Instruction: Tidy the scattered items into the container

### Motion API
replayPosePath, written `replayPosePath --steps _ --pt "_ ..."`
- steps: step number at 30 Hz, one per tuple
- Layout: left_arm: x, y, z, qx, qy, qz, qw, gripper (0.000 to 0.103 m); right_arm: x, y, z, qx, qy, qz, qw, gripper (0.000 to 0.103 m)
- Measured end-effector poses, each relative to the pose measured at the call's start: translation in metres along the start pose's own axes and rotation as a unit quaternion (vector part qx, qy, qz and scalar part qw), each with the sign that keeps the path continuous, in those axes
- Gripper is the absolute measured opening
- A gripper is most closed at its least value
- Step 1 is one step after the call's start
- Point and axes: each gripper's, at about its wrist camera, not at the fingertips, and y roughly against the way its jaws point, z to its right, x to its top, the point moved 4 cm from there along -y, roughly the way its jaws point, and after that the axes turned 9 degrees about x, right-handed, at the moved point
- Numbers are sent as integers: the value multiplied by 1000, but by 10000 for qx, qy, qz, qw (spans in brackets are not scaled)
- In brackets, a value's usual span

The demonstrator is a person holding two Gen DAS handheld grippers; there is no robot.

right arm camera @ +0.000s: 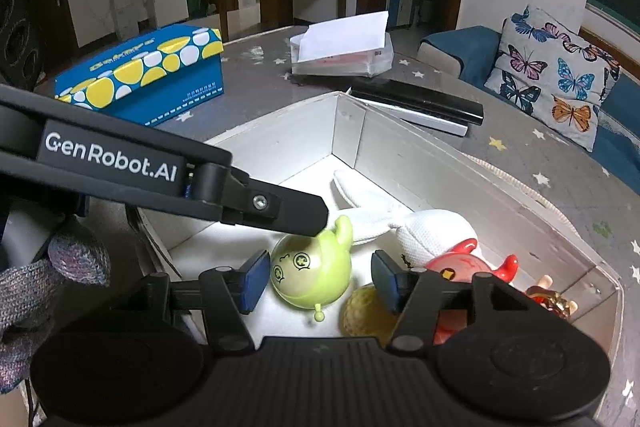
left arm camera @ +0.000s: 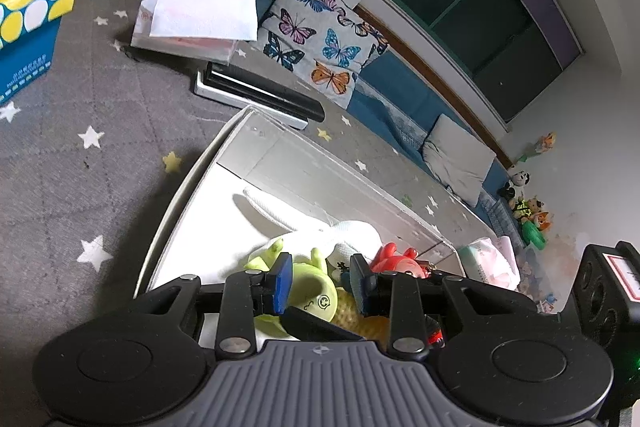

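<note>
Left to right: your left gripper (left arm camera: pixel 318 281) hangs over the white box (right arm camera: pixel 280 143), jaws part open and empty; its finger crosses above the green toy (right arm camera: pixel 310 277). Your right gripper (right arm camera: pixel 318 279) brackets that toy, which lies in the box directly ahead; both pads stand clear of it, so it looks released. Right of it lie a white plush (right arm camera: pixel 432 231), a yellow ball (right arm camera: pixel 362 311) and a red figure (right arm camera: pixel 466 263), crowding any retreat that way.

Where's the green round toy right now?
In the right wrist view the green round toy lies in the white box, between the right gripper's open fingers, none touching it, left of the red toy and before the white plush.
</note>
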Motion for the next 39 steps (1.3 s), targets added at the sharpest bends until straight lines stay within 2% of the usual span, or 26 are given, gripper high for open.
replayPosePath --steps 6,10,12,14,19,22,27,32,36,39 --pt "-6 18 6 159 -176 232 9995 33 -7 24 -5 -123 21 316 9994 60" --pt "-14 34 16 377 -497 432 9971 33 -17 49 -12 -241 -34 632 9977 73" --pt "-19 44 22 480 -670 523 9952 33 -22 62 -16 -318 -28 793 9963 74" --pt "-25 53 26 516 -781 597 9938 34 -26 73 -20 -369 -34 927 9950 82" --pt "-44 75 39 600 -1005 721 9905 35 -39 106 -29 -481 -87 1293 9904 89" --pt "-57 87 43 659 -1067 755 9892 35 -47 120 -33 -579 -165 1453 9876 102" --pt "-78 97 47 699 -1140 675 9887 35 -66 140 -40 -652 -337 1630 9839 103" --pt "-95 104 47 1001 -1233 659 9851 35 -85 148 -44 -799 -485 1634 9821 103" --pt "-105 106 44 1089 -1226 615 9845 35 -99 152 -46 -882 -612 1626 9808 103" --pt "-112 106 46 1370 -1384 672 9786 35 -108 153 -47 -940 -746 1632 9793 103"
